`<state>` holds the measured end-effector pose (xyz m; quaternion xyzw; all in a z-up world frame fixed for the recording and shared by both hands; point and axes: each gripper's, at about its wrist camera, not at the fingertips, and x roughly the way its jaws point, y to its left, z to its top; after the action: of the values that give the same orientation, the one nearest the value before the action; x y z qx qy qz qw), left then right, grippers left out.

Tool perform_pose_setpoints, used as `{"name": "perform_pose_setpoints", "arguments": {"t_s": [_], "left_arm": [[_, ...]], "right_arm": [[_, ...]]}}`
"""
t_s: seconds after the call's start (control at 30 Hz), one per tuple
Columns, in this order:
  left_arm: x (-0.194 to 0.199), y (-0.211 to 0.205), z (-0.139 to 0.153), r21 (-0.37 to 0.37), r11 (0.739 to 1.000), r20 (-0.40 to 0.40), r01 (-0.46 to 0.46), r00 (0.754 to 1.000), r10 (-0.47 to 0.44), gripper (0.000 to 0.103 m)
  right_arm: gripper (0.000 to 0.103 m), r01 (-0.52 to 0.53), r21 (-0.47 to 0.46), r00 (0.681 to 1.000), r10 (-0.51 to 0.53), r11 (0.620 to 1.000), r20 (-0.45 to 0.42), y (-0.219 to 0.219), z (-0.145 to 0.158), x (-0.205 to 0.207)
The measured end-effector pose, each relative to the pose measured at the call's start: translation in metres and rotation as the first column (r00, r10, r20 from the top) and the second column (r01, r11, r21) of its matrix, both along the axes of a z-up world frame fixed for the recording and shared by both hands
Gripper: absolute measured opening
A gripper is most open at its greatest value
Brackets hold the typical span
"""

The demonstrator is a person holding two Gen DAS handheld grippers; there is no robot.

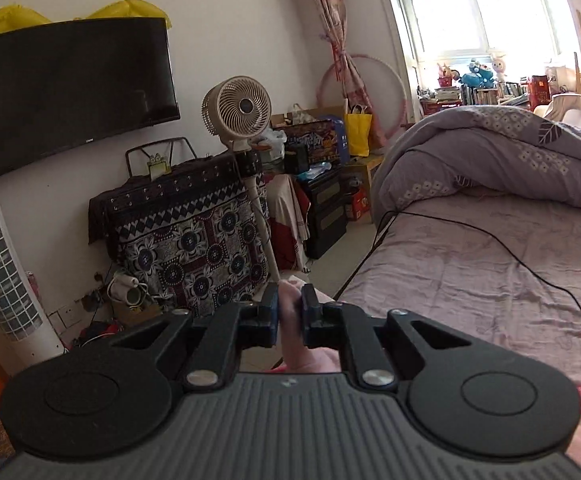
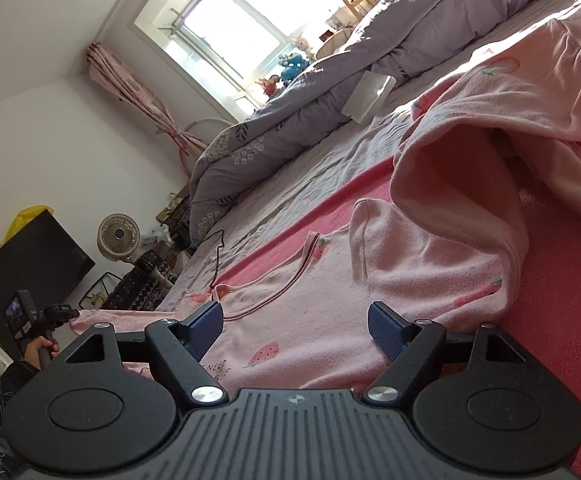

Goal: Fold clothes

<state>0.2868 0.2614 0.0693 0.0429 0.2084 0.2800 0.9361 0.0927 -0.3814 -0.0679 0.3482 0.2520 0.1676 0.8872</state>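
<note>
on the red blanket covering the bed's near side lies the pink strawberry-print garment, partly rumpled. the right gripper hovers just over its front, fingers spread apart, pinching nothing. off the blanket's edge, the left gripper has its fingers pressed together on a fold of the same pink cloth, lifted toward the standing fan.

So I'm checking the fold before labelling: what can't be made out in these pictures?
- Left wrist view: how much pink garment hangs below the left gripper; its body blocks it.
- Right wrist view: the garment's printed words, cut off by the right gripper.
- Right wrist view: the garment's far end, past the picture's edge.
</note>
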Motion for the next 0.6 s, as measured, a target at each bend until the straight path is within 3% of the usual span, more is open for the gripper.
{"name": "perform_pose_setpoints", "arguments": {"t_s": [0.13,0.23,0.3,0.4,0.47,0.53,0.57,0.6], "left_arm": [[0.007,0.027,-0.054,-0.02,0.997,-0.097,-0.075,0.993,0.073,0.014],[0.003,0.046,-0.084,-0.074,0.984,-0.13,-0.16,0.98,0.149,0.011],[-0.007,0.055,-0.087,-0.074,0.974,-0.116,-0.214,0.972,0.204,0.005],[-0.023,0.076,-0.076,-0.103,0.958,-0.069,-0.269,0.962,0.263,0.004],[-0.037,0.09,-0.068,-0.149,0.963,-0.049,-0.224,0.975,0.219,0.004],[-0.051,0.095,-0.063,-0.256,0.963,-0.02,-0.085,0.996,0.083,0.006],[-0.059,0.095,-0.06,-0.321,0.947,0.002,-0.001,1.0,0.002,0.011],[-0.068,0.094,-0.058,-0.38,0.923,0.019,0.067,0.998,-0.064,0.033]], "right_arm": [[0.08,-0.004,0.015,1.0,0.004,1.0,-0.011,-0.001,-0.003,0.0],[0.081,-0.005,0.031,1.0,0.005,1.0,-0.016,-0.002,-0.003,0.003],[0.081,-0.006,0.038,1.0,0.006,0.999,-0.017,-0.002,-0.004,0.003],[0.081,-0.008,0.044,1.0,0.009,0.999,-0.017,-0.002,-0.005,0.003],[0.082,-0.009,0.047,1.0,0.01,0.999,-0.017,-0.002,-0.005,0.001],[0.082,-0.01,0.049,1.0,0.01,0.999,-0.017,-0.002,-0.005,0.0],[0.082,-0.009,0.05,1.0,0.01,0.999,-0.017,-0.003,-0.005,0.0],[0.082,-0.009,0.051,1.0,0.01,0.999,-0.017,-0.003,-0.005,0.0]]}}
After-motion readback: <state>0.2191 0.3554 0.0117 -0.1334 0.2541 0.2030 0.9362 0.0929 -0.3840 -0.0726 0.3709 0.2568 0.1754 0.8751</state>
